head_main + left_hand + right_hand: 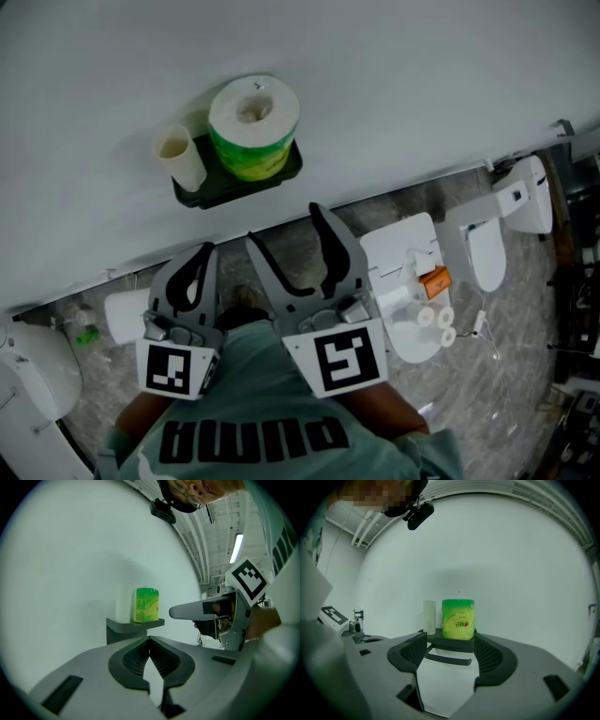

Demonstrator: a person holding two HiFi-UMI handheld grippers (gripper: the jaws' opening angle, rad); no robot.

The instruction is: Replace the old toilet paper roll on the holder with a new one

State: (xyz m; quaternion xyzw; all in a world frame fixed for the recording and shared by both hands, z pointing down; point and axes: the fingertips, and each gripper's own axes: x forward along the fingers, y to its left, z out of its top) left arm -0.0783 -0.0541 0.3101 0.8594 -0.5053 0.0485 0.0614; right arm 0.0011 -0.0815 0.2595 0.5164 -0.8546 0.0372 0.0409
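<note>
**A:** Where do we stand, starting at the left?

**B:** Our left gripper has its jaws together and holds nothing. On the holder the bare cardboard tube stands upright, with the wrapped new roll upright just beside it on the right.

**A:** And the right gripper?

**B:** Its jaws are apart and empty. The new roll lies straight ahead of it, well apart, so we judge this gripper the better aligned.
</note>
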